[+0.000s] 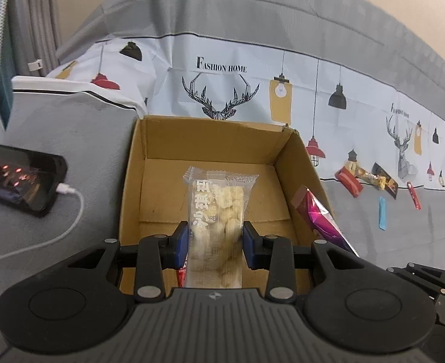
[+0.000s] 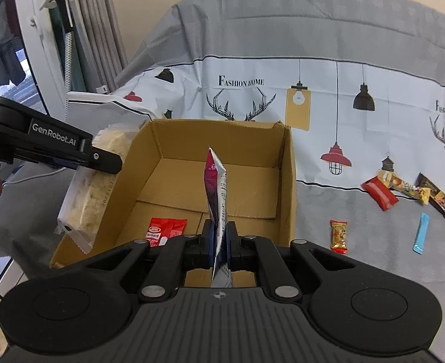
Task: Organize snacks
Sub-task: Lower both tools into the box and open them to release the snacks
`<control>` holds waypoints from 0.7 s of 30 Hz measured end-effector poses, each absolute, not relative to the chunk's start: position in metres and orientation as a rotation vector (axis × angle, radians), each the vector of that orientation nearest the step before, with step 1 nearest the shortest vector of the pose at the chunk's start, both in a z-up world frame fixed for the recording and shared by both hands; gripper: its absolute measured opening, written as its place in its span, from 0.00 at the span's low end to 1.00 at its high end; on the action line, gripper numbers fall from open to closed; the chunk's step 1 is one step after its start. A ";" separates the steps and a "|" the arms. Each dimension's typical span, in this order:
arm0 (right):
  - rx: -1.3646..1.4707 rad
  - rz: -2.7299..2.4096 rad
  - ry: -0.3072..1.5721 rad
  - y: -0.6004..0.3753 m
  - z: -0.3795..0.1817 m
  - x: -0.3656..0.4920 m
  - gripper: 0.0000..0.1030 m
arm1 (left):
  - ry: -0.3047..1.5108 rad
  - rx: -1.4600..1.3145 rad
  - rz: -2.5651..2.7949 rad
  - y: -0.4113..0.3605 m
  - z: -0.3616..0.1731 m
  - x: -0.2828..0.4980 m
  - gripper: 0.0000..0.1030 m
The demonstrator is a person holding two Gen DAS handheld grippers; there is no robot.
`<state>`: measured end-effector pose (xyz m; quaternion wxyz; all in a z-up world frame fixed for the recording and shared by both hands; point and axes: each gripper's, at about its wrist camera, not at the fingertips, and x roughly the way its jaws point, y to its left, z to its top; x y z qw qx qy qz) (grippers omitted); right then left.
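Both tongs loaded: left tongs (image 1: 215, 243) clamp clear sachima pack (image 1: 215, 211), right tongs (image 2: 219, 237) clamp magenta foil packet (image 2: 217, 190), over cardboard box (image 2: 286, 163) at frame centre. One red packet (image 2: 165, 230) inside; five snacks (image 2: 404, 193) left on table (image 2: 343, 260), right side.

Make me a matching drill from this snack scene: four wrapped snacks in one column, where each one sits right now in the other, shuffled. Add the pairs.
Things
1. clear packet of pale puffed snack
2. magenta foil sachet
3. small red packet
4. light blue stick sachet

Places
A. on the grey cloth, right of the brown cardboard box
B. gripped in the right claw
C. lying on the box floor
D. gripped in the left claw

Pairs: 1-D, 2-B, 3-C, 4-A
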<state>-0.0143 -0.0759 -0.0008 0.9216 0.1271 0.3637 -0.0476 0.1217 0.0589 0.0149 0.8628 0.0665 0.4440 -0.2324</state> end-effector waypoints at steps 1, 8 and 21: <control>0.263 -0.099 0.752 -0.077 -0.004 -0.010 0.07 | 0.939 0.146 -0.488 0.055 0.011 0.127 0.39; 0.286 -0.107 0.783 -0.087 -0.027 0.022 0.07 | 0.982 0.189 -0.469 0.038 -0.017 0.156 0.39; 0.321 -0.092 0.808 -0.096 -0.051 0.060 0.15 | 1.033 0.277 -0.416 0.023 -0.049 0.188 0.88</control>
